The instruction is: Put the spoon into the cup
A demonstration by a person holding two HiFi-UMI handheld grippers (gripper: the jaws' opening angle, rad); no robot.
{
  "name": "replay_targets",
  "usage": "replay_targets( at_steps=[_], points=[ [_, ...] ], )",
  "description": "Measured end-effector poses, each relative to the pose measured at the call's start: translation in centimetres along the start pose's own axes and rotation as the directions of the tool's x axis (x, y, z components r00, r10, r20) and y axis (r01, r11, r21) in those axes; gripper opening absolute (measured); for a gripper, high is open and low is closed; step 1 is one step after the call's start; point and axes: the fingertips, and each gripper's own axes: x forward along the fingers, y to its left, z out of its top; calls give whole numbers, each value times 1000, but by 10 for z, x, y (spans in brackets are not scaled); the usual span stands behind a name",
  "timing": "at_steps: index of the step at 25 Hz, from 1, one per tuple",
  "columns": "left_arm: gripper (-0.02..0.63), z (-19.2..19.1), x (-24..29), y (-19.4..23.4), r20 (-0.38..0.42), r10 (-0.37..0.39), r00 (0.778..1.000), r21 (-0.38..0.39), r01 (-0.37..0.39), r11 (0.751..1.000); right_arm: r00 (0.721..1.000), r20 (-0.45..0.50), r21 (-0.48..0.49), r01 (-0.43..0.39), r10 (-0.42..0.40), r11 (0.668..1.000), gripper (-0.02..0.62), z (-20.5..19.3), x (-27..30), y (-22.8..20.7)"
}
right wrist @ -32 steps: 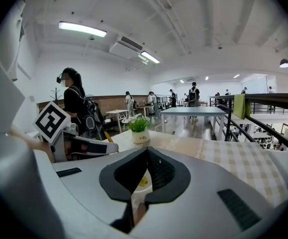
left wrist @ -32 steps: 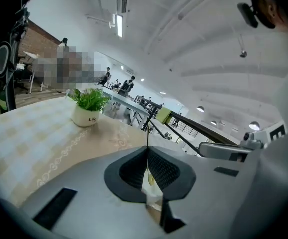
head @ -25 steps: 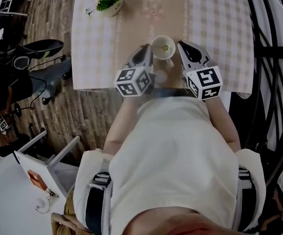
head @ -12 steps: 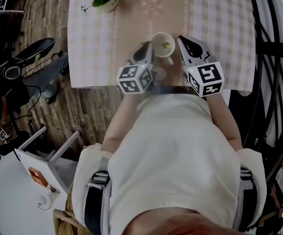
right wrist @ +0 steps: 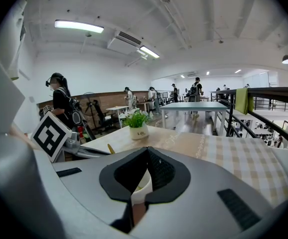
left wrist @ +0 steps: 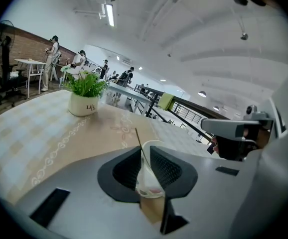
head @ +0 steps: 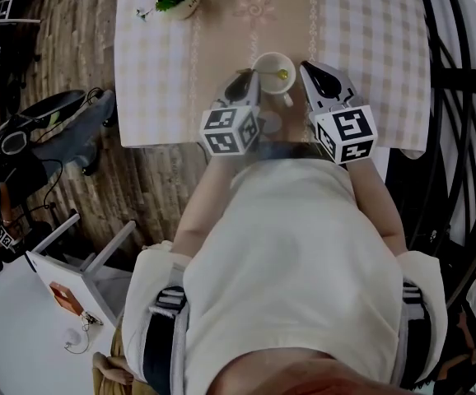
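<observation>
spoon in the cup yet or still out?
In. Head view: the spoon has its bowl inside the cup, handle leaning over the rim. The left tool is opening its jaws, handle between them.

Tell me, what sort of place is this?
Probably a large open hall or shared workspace, not a home. The checked tablecloth with its potted plant sits among other tables with people around them, under strip lights, beside a railing.
</observation>
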Motion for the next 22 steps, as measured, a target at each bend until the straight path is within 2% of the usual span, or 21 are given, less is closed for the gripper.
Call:
replay_targets(
  at_steps=[2,8,10,16,19,22],
  points=[
    [86,0,-4,2,-4,-1,1000,-1,1,1000,1000,6,1,3,-3,1000,0,1,-2,4],
    [143,26,25,11,-6,26,1000,-7,-27,1000,1000,2,8,-7,7,1000,0,21,22,-23],
    [150,33,21,7,3,25,1000,-8,-25,1000,1000,4,5,-4,3,1000,0,24,16,-20],
    [147,29,-18,-3,55,23,998,-12,-23,1000,1000,17,4,9,-9,1000,0,8,-15,7],
    [116,28,-31,-4,88,35,995,-11,-34,999,1000,26,4,10,-10,1000,0,-2,-22,14],
    [56,43,-40,-7,129,51,990,-14,-50,999,999,33,1,11,-11,1000,0,2,-25,14]
  ],
)
